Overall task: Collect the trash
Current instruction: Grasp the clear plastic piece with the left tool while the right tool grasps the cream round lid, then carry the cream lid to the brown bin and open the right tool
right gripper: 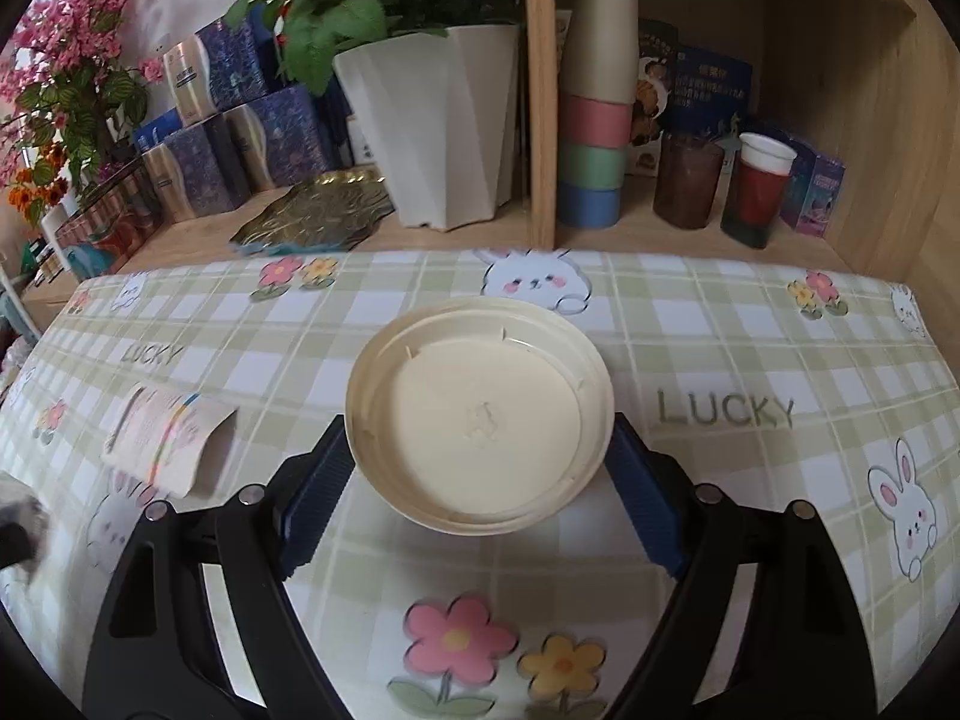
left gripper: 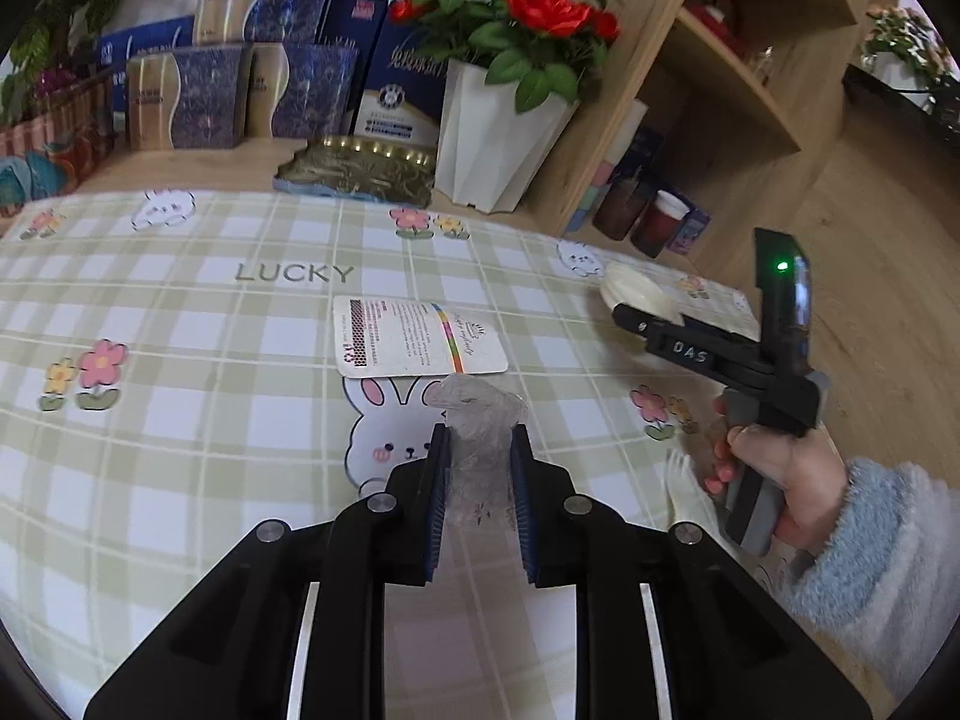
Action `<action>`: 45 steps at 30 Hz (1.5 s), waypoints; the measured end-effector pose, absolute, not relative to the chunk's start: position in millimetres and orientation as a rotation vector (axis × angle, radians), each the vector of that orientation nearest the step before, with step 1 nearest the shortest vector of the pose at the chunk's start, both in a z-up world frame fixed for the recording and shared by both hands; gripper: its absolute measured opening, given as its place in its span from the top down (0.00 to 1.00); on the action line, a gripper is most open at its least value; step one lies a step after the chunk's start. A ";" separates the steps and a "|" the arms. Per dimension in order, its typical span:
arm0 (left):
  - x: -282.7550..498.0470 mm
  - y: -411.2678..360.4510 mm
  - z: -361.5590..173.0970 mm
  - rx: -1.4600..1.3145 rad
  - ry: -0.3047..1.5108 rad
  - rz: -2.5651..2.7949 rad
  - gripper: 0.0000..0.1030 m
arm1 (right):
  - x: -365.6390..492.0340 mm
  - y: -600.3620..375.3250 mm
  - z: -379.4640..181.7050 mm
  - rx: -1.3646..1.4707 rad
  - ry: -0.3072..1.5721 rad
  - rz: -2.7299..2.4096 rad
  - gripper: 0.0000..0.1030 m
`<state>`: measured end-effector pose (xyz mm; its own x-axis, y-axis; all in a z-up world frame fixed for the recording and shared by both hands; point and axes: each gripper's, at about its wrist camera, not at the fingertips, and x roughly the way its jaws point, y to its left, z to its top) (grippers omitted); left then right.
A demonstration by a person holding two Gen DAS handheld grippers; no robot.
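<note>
The left gripper (left gripper: 478, 441) has its jaws drawn in narrow, and the blue pads (left gripper: 440, 480) press from both sides on a crumpled wad of clear plastic wrap (left gripper: 480, 420), which sticks up past the tips above the desk (left gripper: 180, 324). The right gripper (right gripper: 480, 468) has its jaws set wide, clamped at either edge of a cream plastic lid (right gripper: 480, 414), held roughly level with its hollow side up. In the left view that same lid (left gripper: 636, 291) shows off to the right, with a hand (left gripper: 774, 468) in a fluffy blue sleeve (left gripper: 876, 552) gripping the tool's handle.

Just beyond the wad, a printed card (left gripper: 420, 336) lies flat on the checked green cloth with rabbits, flowers and the word LUCKY. A white plastic fork (left gripper: 687, 492) lies near the hand. At the far edge stand a white pot of red roses (left gripper: 498, 132), blue and gold boxes (left gripper: 186, 96), a gold-embossed tray (left gripper: 360, 171), and a wooden shelf (right gripper: 540, 120) with stacked coloured cups (right gripper: 594, 120) and jars (right gripper: 687, 180).
</note>
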<state>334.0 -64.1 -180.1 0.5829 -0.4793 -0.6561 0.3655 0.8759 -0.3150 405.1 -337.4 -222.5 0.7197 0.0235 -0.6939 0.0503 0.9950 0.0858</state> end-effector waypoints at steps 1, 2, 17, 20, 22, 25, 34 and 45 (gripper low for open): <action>324.6 -59.9 -173.5 -0.148 0.796 -0.501 0.81 | 398.6 -335.4 -219.8 0.103 0.763 -0.005 0.20; 318.3 -57.2 -169.7 -0.141 0.789 -0.505 0.81 | 390.4 -333.4 -216.3 0.117 0.758 0.012 0.20; 198.0 -2.5 -152.9 -0.162 0.811 -0.461 0.81 | 219.5 -272.6 -168.6 0.160 0.698 0.226 0.20; 169.2 4.6 -150.0 -0.165 0.814 -0.453 0.81 | 185.1 -262.6 -165.5 0.141 0.690 0.229 0.20; 154.3 6.3 -148.5 -0.168 0.814 -0.451 0.81 | 159.2 -259.0 -165.5 0.179 0.694 0.234 0.20; 134.2 8.8 -148.1 -0.179 0.817 -0.455 0.81 | 127.2 -253.0 -166.0 0.207 0.694 0.238 0.20; 75.5 13.9 -147.9 -0.166 0.806 -0.477 0.81 | 48.6 -233.2 -183.6 0.219 0.742 0.265 0.20; 27.1 16.2 -155.4 -0.123 0.793 -0.494 0.81 | -4.5 -195.9 -235.6 0.221 0.837 0.318 0.20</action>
